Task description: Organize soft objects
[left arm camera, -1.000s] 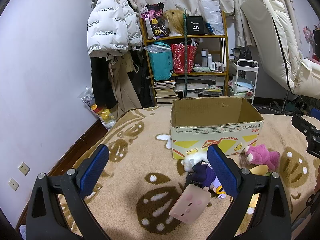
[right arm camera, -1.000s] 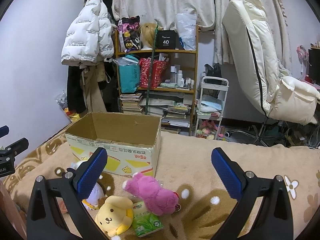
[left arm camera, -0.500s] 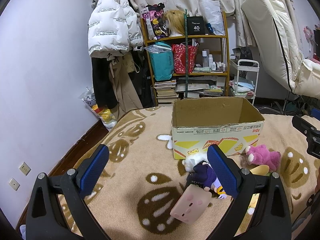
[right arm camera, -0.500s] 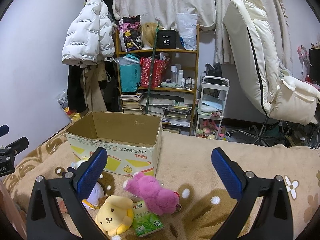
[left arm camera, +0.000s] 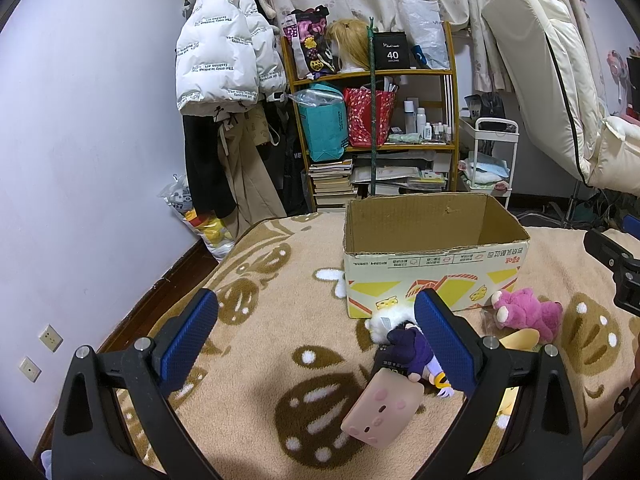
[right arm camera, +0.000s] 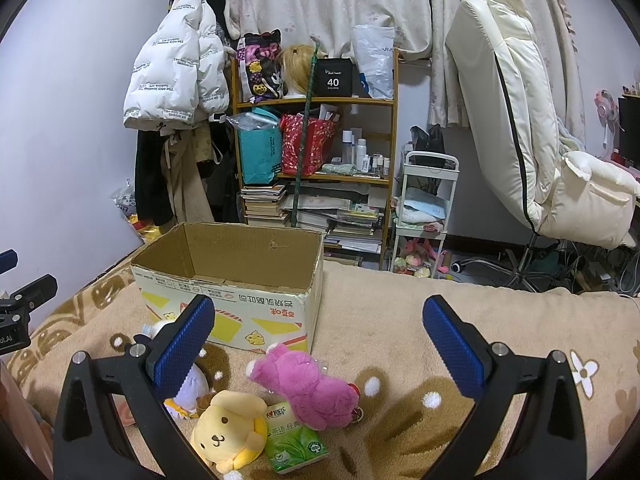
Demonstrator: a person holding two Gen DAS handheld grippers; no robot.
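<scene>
Hovering above the patterned blanket (left arm camera: 260, 360) with the left gripper (left arm camera: 316, 338), blue pads spread wide apart and clamping nothing. Hanging likewise with the right gripper (right arm camera: 316, 340), pads wide apart, nothing between them.

Standing open-topped on the blanket: a cardboard box (left arm camera: 434, 276), showing nothing inside from either view. Lying in a cluster just in front of the box:
- a pink plush (right arm camera: 308, 388), near the box's front corner in the right wrist view;
- a yellow dog plush (right arm camera: 226, 438), touching the pink plush's lower side;
- a green tissue pack (right arm camera: 294, 442), wedged between the yellow dog plush and the pink plush;
- a purple-and-white doll (left arm camera: 410, 350), partly hidden behind the left gripper's right pad;
- a pink block-shaped squishy (left arm camera: 382, 408), tilting against the doll.

Standing behind the bed: a cluttered shelf (right arm camera: 316, 168) and a cream chair (right arm camera: 532, 128).
</scene>
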